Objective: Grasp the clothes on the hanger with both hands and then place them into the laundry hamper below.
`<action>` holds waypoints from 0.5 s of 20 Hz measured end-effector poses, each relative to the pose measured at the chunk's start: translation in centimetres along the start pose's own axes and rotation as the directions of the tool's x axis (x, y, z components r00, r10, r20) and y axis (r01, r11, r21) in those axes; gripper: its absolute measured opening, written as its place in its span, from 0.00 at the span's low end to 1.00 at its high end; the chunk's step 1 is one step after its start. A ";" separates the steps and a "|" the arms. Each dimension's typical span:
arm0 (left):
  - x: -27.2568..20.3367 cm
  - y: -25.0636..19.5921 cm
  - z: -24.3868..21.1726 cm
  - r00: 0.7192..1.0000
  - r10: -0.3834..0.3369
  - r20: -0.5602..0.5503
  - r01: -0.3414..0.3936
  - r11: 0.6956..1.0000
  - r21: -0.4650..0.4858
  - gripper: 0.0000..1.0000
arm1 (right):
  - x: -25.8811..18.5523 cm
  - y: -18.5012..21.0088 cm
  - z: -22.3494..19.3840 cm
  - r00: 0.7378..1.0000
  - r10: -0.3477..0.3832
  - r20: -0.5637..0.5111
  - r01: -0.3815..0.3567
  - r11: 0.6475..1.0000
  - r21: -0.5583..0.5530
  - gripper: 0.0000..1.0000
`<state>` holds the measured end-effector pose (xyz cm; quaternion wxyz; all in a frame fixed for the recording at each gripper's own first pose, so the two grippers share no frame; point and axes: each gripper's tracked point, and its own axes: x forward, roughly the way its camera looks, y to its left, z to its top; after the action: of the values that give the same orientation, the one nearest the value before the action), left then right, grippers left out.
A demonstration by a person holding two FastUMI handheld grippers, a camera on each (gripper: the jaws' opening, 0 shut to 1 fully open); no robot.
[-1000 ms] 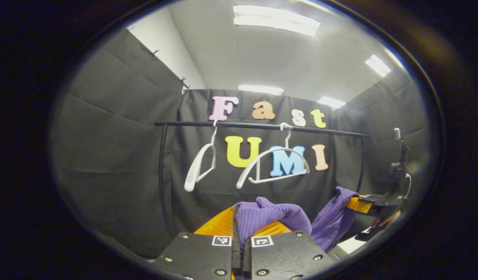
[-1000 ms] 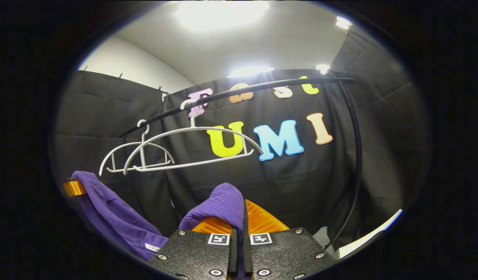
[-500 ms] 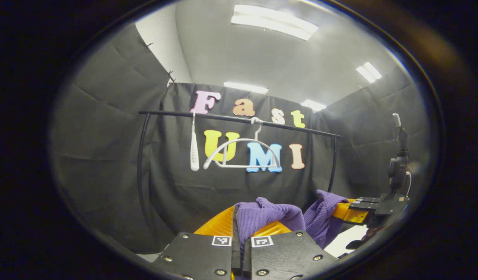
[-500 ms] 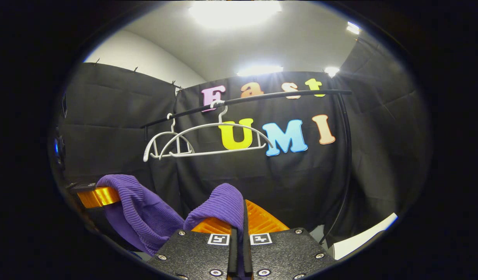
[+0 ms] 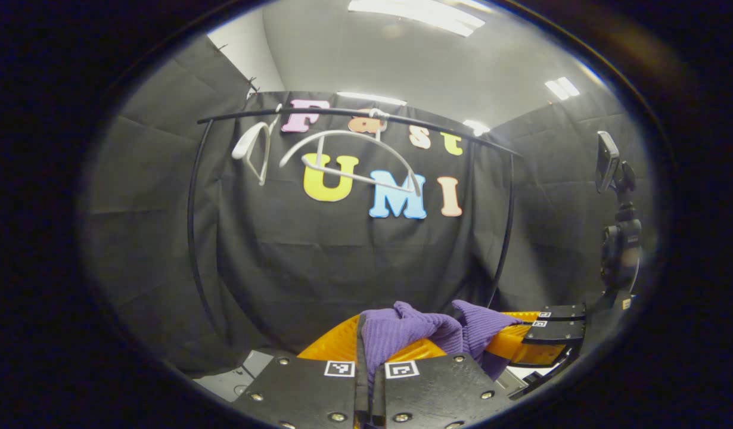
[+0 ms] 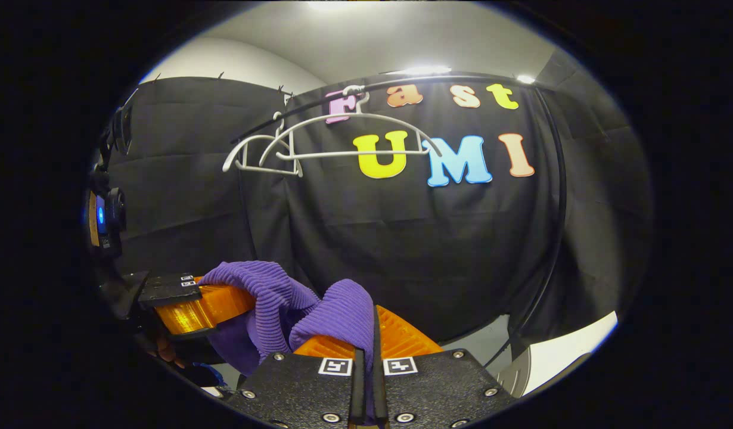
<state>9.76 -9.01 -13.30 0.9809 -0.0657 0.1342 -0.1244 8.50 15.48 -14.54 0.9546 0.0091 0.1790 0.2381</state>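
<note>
Black-draped booth, two bare hangers on rail, both grippers clenched on purple garment.

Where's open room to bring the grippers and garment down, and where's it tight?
Open: the span below the two white hangers on the rail, in front of the black cloth. Tight: low down, where the left gripper and right gripper sit close together, the purple garment bunched between them.

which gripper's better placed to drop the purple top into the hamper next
Neither clearly. The left gripper and right gripper are each shut on a fold of the purple garment, close together below the white hangers. No hamper is in view, so both probably lower together.
</note>
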 end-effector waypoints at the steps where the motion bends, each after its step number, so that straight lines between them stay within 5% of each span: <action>1: 0.3 -0.1 -1.6 1.000 0.004 -0.029 -0.003 1.000 0.012 0.03 | 0.6 -0.2 -1.1 1.000 -0.004 -0.028 0.004 1.000 -0.009 0.05; 10: 0.3 1.6 -13.1 0.963 0.072 -0.258 -0.076 0.997 -0.007 0.03 | 2.3 -0.7 -11.1 0.971 -0.030 -0.237 0.014 0.998 -0.069 0.09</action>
<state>6.75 -8.76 -26.14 0.9586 -0.0520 0.2638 -0.0940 6.84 15.14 -25.79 0.9285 -0.0532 0.2843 0.2328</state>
